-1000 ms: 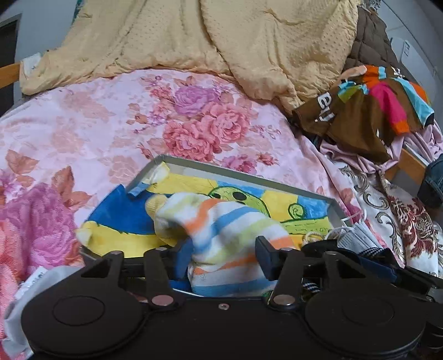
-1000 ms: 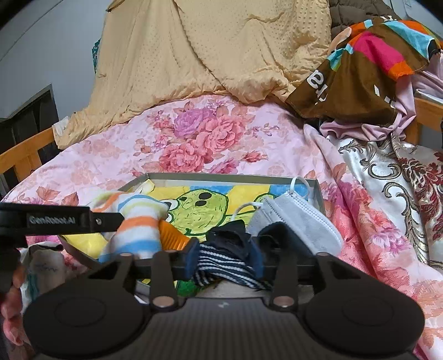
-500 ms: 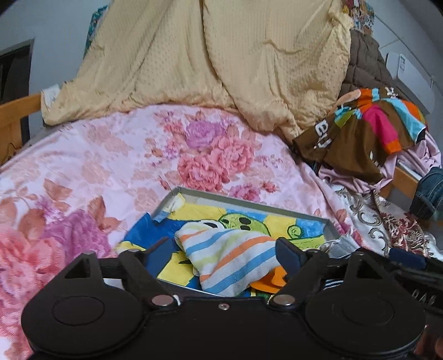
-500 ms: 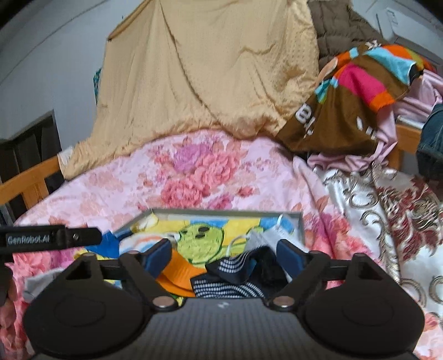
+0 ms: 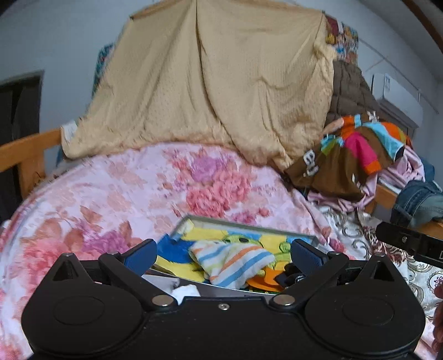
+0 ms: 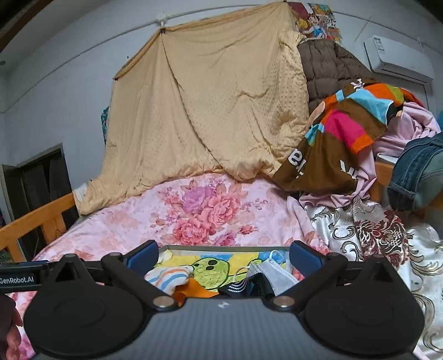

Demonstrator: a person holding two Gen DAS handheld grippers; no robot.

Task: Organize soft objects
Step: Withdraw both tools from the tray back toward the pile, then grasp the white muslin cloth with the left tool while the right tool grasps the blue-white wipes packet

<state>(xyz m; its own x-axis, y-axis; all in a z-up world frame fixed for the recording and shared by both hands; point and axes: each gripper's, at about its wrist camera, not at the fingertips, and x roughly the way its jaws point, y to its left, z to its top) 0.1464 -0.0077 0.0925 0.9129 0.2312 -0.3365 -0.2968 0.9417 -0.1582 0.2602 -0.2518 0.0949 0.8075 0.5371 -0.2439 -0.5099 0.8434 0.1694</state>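
Both grippers have pulled back, jaws wide and empty, leaving striped sock (image 5: 232,263), mask (image 6: 277,272) in tray (image 6: 221,248).

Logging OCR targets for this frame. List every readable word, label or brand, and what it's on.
"GenRobot.AI": white print on the black bar of the left gripper, at the right wrist view's left edge.
White letters on the brown striped garment: partly folded under, no whole word readable.
Label on the air conditioner: too small to read.
Wall poster: pictures only, no legible text.

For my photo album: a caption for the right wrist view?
Open right gripper above a tray holding striped sock and face mask.
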